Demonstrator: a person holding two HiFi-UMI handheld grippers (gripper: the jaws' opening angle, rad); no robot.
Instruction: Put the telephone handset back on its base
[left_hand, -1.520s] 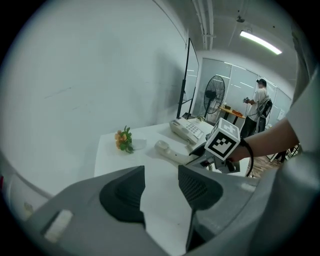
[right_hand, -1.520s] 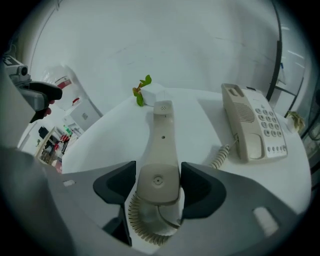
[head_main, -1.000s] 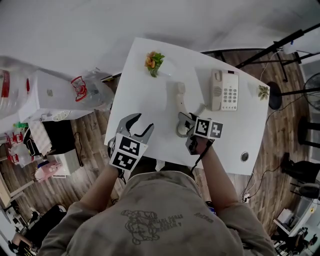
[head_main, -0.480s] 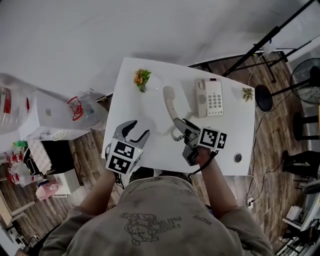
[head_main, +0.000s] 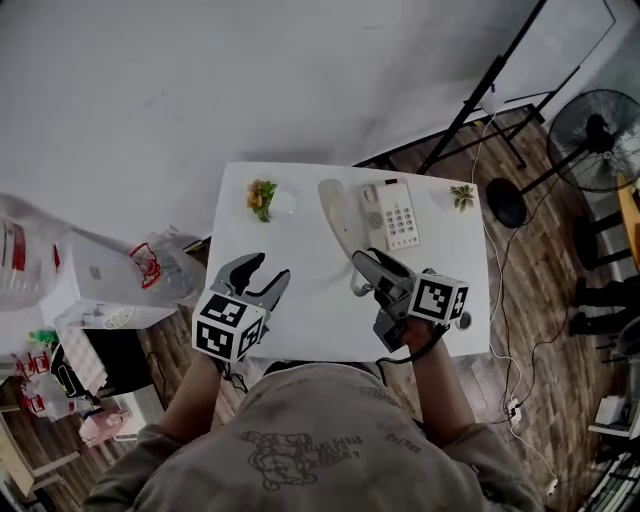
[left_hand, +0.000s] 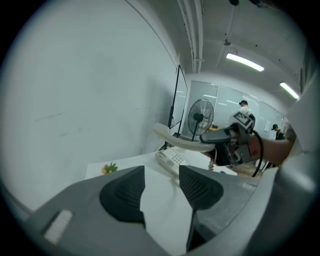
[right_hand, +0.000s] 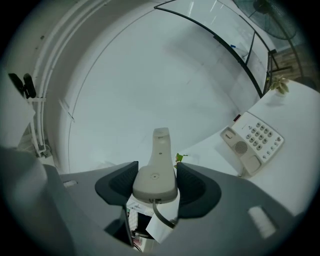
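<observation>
Both tools have risen from the white, smooth-topped rectangular counter (head_main: 300, 325) since the earlier frames, and the long, rounded cream plastic telephone handset (right_hand: 156, 172) has gone up with the right tool (head_main: 363, 263), whose dark ribbed pads clamp its thick near end from both sides. One handset shows. It is held in the air, lengthwise, just left of the one cream plastic telephone base (head_main: 392, 214) in the head view. The left gripper view shows it above the base and clear of it. The base lies flat, with a grid of pale keys and a round speaker grille on its face. The left tool (head_main: 262, 272) stands well left of the base with its jaws wide and nothing between them. Two small plant sprigs lie on the counter: an orange-and-green one (head_main: 262, 197) left of the base and a pale green one (head_main: 462, 196) to its right. A dark cord leaves the handset's near end, and its run is hidden under the right tool. Beyond the base stands one black round floor fan (head_main: 597, 125), partly cut off.
</observation>
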